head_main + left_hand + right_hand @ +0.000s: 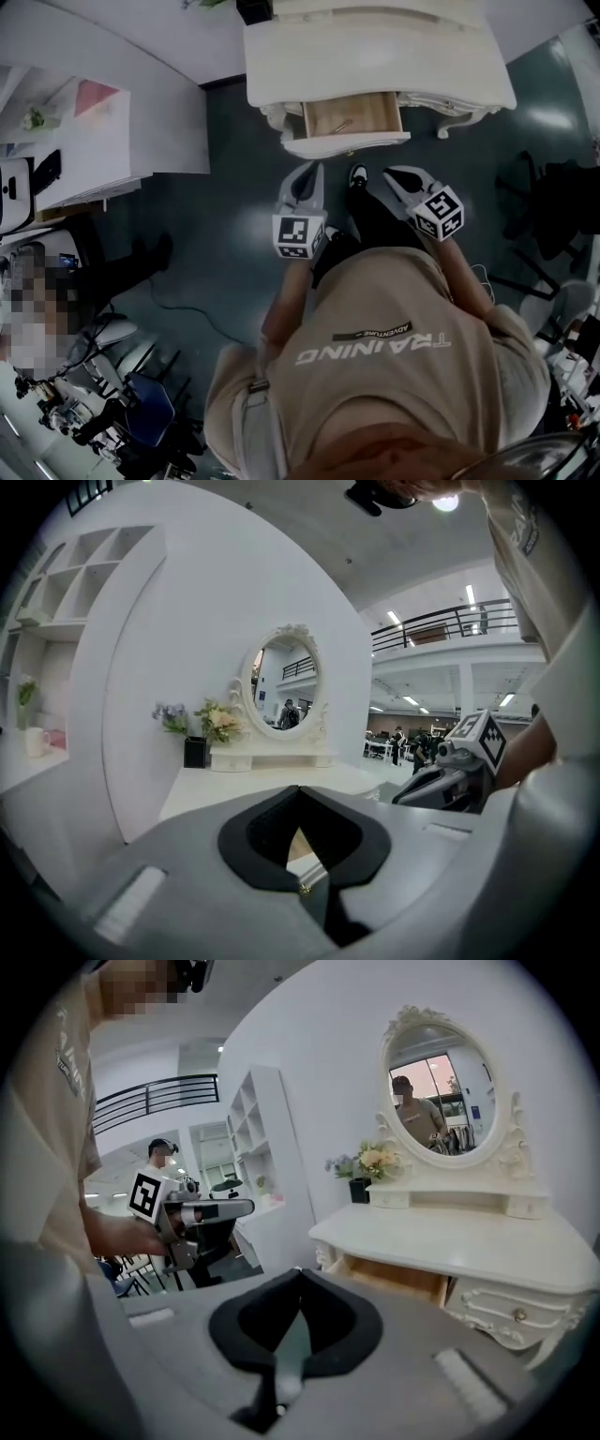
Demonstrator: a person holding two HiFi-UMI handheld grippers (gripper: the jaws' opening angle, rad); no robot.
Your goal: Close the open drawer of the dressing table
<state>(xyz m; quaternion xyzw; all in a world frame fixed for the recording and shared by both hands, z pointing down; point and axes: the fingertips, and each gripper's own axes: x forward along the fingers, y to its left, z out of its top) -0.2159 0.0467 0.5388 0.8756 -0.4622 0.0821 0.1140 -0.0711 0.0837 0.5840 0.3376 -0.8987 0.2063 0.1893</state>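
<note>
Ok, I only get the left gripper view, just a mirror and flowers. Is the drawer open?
Observer: Yes. The head view shows the drawer pulled out of the dressing table, its wooden inside showing.
Operator: Are the grippers touching it?
Observer: No. In the head view the left gripper and right gripper sit short of its front.
Operator: Any other drawers?
Observer: The right gripper view shows a closed drawer with a round knob beside the open one.

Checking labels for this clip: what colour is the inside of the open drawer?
Light tan wood inside the drawer, clearest in the head view.
</note>
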